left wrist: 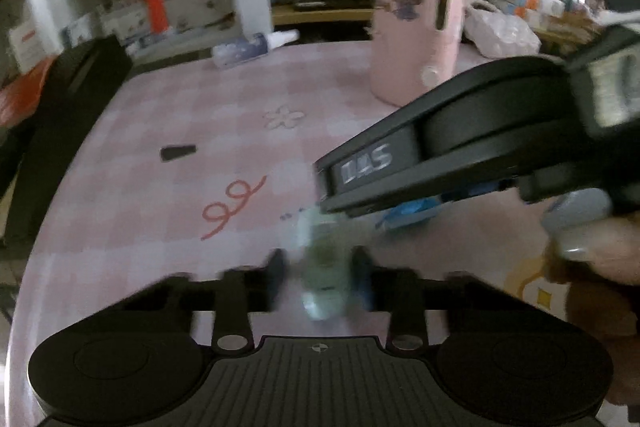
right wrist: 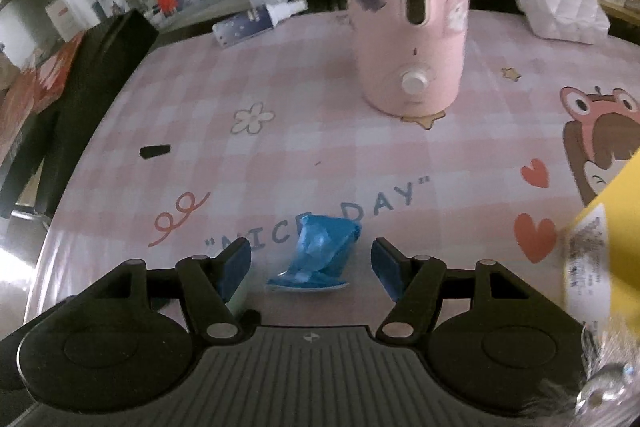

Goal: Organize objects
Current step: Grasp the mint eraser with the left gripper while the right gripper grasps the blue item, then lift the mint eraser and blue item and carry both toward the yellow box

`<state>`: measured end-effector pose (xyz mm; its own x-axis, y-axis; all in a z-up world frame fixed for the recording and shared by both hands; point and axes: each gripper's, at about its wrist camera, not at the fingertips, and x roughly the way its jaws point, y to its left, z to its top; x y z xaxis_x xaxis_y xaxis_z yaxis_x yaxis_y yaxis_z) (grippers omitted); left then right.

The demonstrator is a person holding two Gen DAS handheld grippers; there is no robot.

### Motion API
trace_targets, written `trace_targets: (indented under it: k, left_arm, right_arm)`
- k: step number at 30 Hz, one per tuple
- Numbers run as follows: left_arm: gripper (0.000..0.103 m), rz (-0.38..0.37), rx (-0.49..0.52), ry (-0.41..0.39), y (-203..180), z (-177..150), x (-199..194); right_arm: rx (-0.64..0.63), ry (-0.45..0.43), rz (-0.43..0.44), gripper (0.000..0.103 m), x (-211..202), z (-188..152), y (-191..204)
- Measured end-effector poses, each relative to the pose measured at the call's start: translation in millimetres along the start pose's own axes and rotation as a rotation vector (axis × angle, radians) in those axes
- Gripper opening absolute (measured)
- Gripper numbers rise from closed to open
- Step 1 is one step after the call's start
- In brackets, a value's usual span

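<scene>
The small pale green, see-through thing (left wrist: 322,267) is pinched between the fingers of the left gripper (left wrist: 320,267) down at the near part of the bench (left wrist: 180,99) — it's too blurry to say what it actually is. The fingers are closed snug on both sides of it.

Just to its right lies a crumpled blue wrapper (right wrist: 318,253), sitting on the "NICE DAY" print of the pink checked cover. The right gripper (right wrist: 312,263) has its fingers spread wide on either side of the wrapper, not touching it, nothing held. In the left wrist view the right gripper's black body cuts in from the right over the wrapper, with the person's hand (left wrist: 596,247) wrapped around it.

Further back stands a tall pink humidifier (right wrist: 408,11) with a cartoon girl sticker and a white knob low on the front. Left of the middle there's a small black piece (right wrist: 155,151) lying flat. At the far edge a little spray bottle (right wrist: 256,23) lies on its side — and a white quilted bag (right wrist: 560,11) sits off at the back right. A yellow box (right wrist: 600,251) pokes in at the right edge.
</scene>
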<state>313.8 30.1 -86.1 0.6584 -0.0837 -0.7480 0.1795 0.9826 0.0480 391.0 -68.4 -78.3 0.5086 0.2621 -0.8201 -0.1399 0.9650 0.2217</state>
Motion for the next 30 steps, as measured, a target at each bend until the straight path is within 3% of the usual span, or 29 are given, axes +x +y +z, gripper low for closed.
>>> trace_targets:
  k: [3, 8, 11, 13, 18, 22, 30]
  left_arm:
    - [0.024, 0.020, 0.016, 0.010, 2, -2, -3]
    - [0.024, 0.066, -0.095, 0.037, 26, -13, -15]
    - [0.024, 0.081, -0.164, 0.027, 39, -18, -28]
    - [0.024, 0.084, -0.191, 0.015, 44, -17, -35]
    - [0.024, 0.079, -0.229, -0.041, 49, -15, -59]
    - [0.024, 0.068, -0.243, -0.073, 49, -17, -74]
    - [0.024, 0.056, -0.255, -0.119, 49, -30, -109]
  right_arm:
    - [-0.017, -0.003, 0.005, 0.063, 2, 1, 1]
    - [-0.040, -0.017, 0.007, 0.056, 3, 1, 1]
    - [-0.083, -0.031, -0.015, 0.045, 2, -2, 4]
    - [-0.124, -0.038, -0.020, 0.028, 2, -4, 7]
    - [-0.118, -0.049, 0.047, 0.025, -1, -8, 7]
    - [-0.126, -0.123, 0.097, 0.025, -22, -14, 11]
    - [-0.209, -0.181, 0.114, 0.025, -62, -38, 24]
